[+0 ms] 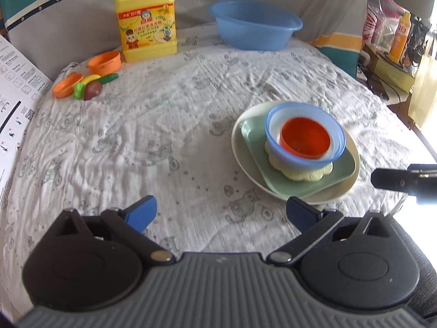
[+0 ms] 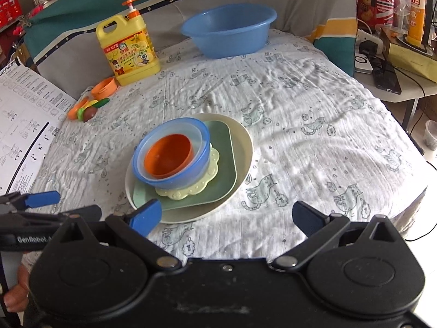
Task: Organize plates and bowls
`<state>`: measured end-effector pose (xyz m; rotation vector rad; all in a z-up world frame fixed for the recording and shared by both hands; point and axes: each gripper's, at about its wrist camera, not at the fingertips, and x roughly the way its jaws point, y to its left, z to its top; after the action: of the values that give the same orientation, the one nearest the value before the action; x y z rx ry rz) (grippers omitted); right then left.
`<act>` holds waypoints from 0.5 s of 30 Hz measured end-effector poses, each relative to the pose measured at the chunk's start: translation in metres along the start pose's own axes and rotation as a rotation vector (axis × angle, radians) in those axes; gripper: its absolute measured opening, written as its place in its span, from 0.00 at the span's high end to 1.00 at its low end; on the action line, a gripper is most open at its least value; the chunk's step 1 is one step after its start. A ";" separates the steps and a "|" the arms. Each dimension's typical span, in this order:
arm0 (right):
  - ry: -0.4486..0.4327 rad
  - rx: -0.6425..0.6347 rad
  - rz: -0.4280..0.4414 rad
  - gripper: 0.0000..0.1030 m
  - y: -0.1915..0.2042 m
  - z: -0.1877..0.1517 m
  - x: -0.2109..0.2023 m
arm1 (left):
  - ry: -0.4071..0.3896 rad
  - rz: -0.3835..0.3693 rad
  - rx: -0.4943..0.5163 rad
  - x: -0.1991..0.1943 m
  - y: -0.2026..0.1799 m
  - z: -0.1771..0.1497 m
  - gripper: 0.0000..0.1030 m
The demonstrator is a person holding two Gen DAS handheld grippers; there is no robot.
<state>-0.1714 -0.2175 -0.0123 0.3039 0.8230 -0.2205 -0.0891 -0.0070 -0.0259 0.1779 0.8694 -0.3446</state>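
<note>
One stack stands on the cloth-covered table: a round cream plate at the bottom, a green square plate on it, then a pale yellow flower-edged dish, a blue bowl and an orange bowl nested inside. My left gripper is open and empty, just near-left of the stack. My right gripper is open and empty, near side of the stack; its left pad sits over the cream plate's near rim.
At the back stand a yellow detergent jug and a big blue basin. At far left lie small orange cups and toy vegetables. A printed sheet hangs at the left edge.
</note>
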 end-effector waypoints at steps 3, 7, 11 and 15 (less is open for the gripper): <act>0.011 0.004 0.003 0.00 -0.001 -0.001 0.005 | 0.015 -0.002 0.002 0.004 -0.001 -0.002 0.00; 0.025 0.004 0.006 0.00 -0.001 -0.001 0.011 | 0.032 -0.004 -0.003 0.009 0.000 -0.003 0.00; 0.017 0.007 0.009 0.00 -0.001 0.000 0.012 | 0.054 -0.011 -0.017 0.015 0.003 -0.003 0.00; 0.011 0.013 0.010 0.00 -0.001 0.001 0.013 | 0.064 -0.012 -0.028 0.018 0.006 -0.003 0.00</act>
<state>-0.1626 -0.2193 -0.0216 0.3218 0.8308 -0.2148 -0.0787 -0.0047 -0.0417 0.1582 0.9382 -0.3395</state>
